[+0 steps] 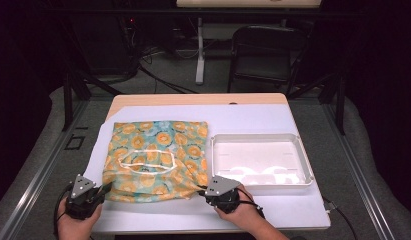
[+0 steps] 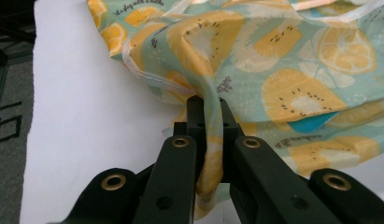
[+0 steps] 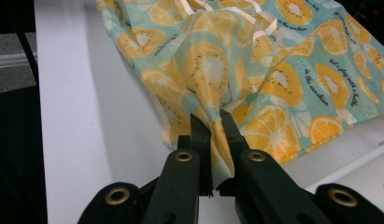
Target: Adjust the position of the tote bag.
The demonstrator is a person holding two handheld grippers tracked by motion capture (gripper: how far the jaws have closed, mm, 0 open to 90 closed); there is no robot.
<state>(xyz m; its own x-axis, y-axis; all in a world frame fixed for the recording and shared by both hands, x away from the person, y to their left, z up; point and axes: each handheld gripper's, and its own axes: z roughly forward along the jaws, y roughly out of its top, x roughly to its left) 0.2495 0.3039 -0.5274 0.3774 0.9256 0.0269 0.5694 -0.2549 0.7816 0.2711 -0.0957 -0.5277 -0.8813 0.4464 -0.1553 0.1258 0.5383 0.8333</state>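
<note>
Two claws are seen clamped on one piece of patterned cloth (image 1: 155, 160), which is spread flat on the white worktop (image 1: 273, 117). The cloth is printed with orange citrus slices on a pale teal ground, and a white strap (image 1: 145, 167) is laid in a loop across its middle. It is placed on the left half of the worktop, with its far edge well short of the wooden rim at the back.

The left claw (image 1: 104, 189) is closed on the near left corner of the cloth; in the left gripper view, a fold of fabric is pinched between the black jaws of the left claw (image 2: 208, 105) and is drawn up into a ridge. The right claw (image 1: 202, 190) is closed on the near right corner, and in the right gripper view the fabric is gathered into a peak where it is gripped by the right claw (image 3: 213, 122).

A shallow white tray (image 1: 305, 160) is set just beside the cloth on its right, its left wall close to the cloth's edge.
</note>
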